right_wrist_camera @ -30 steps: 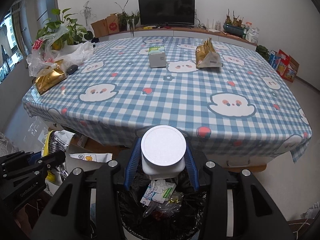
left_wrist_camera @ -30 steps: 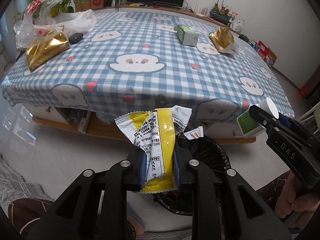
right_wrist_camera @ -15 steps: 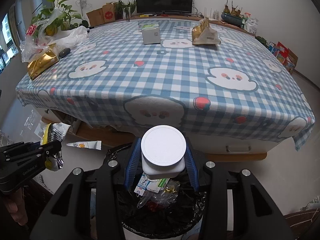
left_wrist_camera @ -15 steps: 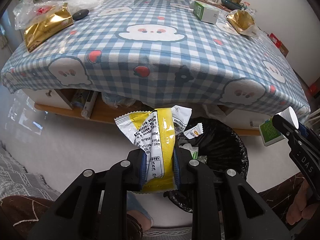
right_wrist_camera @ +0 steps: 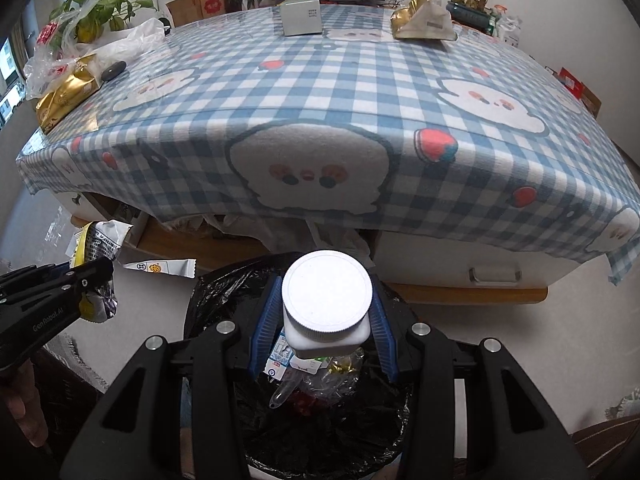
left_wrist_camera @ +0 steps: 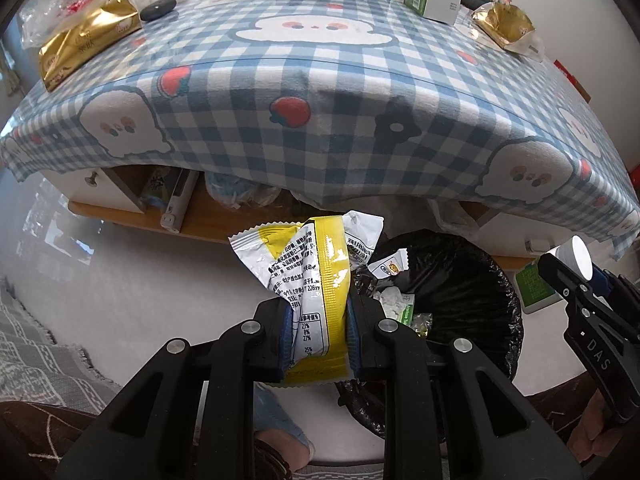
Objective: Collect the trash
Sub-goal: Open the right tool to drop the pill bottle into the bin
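Note:
My left gripper [left_wrist_camera: 317, 322] is shut on a crumpled yellow and white snack wrapper [left_wrist_camera: 310, 272], held just left of the black-lined trash bin [left_wrist_camera: 460, 260]. My right gripper [right_wrist_camera: 325, 316] is shut on a white bottle with a round white cap [right_wrist_camera: 326, 292], held over the open bin [right_wrist_camera: 224, 284], which holds several wrappers and clear plastic. The right gripper with the bottle [left_wrist_camera: 576, 260] shows at the right in the left wrist view. The left gripper with the wrapper [right_wrist_camera: 94, 248] shows at the left in the right wrist view.
The table with a blue checked cloth [right_wrist_camera: 320, 120] stands just beyond the bin. On it lie a gold bag [left_wrist_camera: 80, 46], a box [right_wrist_camera: 301, 16], another gold bag [right_wrist_camera: 420, 20] and plastic bags. A small wrapper [right_wrist_camera: 160, 267] lies on the floor. A grey rug [left_wrist_camera: 36, 344] lies at left.
Both grippers have dropped lower and moved closer to the bin and table edge, each still holding its item. The bin now fills more of both views.

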A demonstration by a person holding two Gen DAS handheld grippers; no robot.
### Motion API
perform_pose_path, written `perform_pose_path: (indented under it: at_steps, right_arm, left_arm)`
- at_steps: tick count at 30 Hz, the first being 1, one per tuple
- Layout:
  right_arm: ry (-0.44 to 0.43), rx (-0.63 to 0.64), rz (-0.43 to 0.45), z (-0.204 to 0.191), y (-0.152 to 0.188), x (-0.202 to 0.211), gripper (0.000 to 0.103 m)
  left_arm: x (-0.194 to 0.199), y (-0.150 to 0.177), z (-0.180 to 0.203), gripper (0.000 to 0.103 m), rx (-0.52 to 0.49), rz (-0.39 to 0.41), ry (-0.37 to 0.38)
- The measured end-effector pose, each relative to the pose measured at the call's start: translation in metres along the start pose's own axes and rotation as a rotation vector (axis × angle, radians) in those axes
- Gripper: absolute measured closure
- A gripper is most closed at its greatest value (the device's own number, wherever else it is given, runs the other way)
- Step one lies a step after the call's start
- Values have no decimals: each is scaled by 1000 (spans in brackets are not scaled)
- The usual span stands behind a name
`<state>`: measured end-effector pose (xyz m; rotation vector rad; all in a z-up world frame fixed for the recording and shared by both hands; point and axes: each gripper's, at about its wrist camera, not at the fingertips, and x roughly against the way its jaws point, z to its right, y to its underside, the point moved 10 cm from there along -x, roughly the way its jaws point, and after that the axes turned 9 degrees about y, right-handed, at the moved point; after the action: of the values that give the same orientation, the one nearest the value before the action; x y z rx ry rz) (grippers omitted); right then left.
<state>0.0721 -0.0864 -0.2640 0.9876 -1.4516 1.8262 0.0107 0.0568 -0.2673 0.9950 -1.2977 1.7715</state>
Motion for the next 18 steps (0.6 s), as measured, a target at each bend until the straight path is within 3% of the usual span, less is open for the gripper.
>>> perform_pose_path:
  at_steps: [9,11,18]
  right_arm:
    - [5,-8,-17,1,5,-13,59]
    - [2,-16,-11,2,4,-12,48]
    - [16,-44,25,18,-5,2,25]
  left_arm:
    - [-10,1,5,82,2,-15,9]
    - [-12,2,7,82,3,-18,10]
    - [-9,0,29,82,-24,-7,25]
